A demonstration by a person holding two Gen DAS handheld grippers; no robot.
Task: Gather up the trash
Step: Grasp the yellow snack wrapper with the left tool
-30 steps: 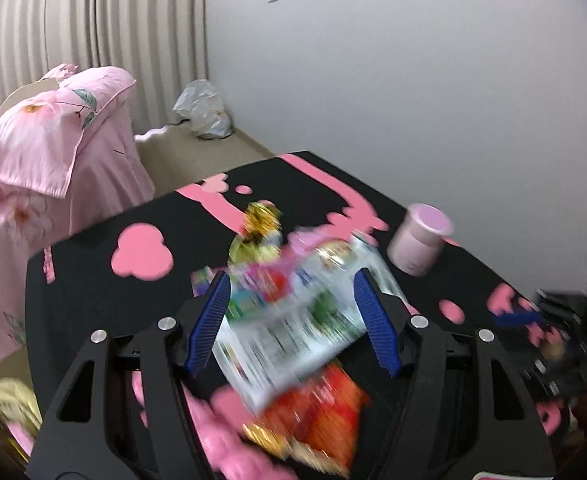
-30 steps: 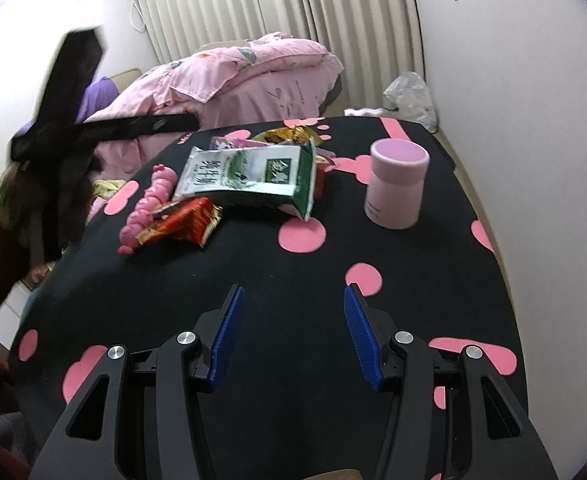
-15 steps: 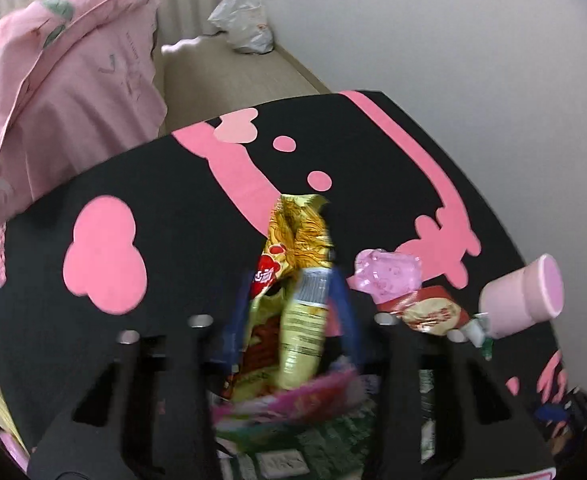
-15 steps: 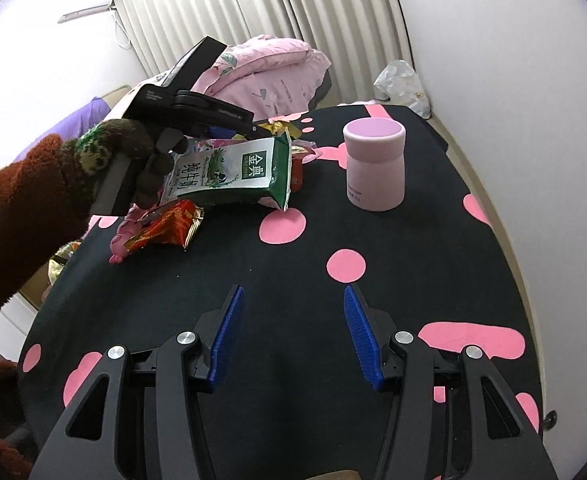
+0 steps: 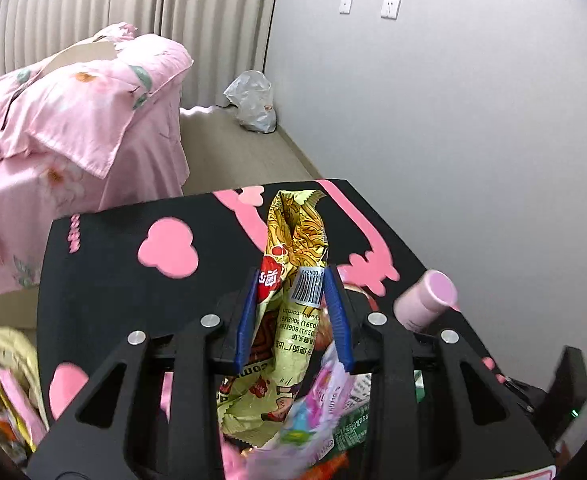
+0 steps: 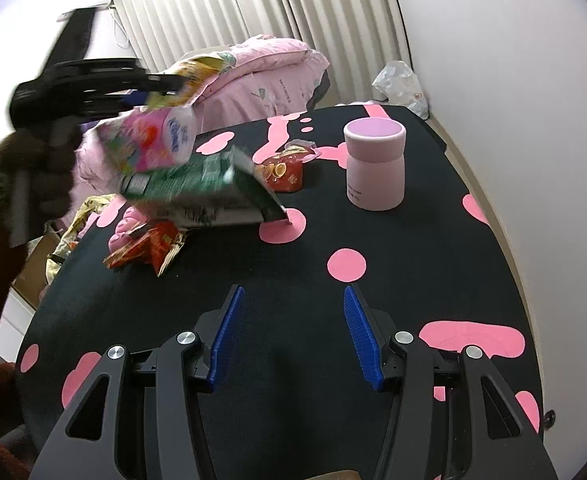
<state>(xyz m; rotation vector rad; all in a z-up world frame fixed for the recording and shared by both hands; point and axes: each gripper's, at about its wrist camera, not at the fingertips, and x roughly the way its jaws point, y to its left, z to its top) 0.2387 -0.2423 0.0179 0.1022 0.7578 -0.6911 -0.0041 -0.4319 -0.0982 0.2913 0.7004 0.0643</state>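
Each camera sat on its own tongs and looked forward and down along the two fingers. The left one was up close to a yellow wrapper [image 5: 293,248], facing the bed [image 5: 73,120] and wall corner. The right one looked from farther back across the surface [image 6: 413,280]. Both saw the pink cup [image 6: 375,168], the bed and the white bag [image 6: 399,84].

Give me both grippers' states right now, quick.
Left gripper: jaws have just been closing, now shut on the yellow snack wrapper, other wrappers hanging below it.
Right gripper: open, nothing between the pads, above the black table.
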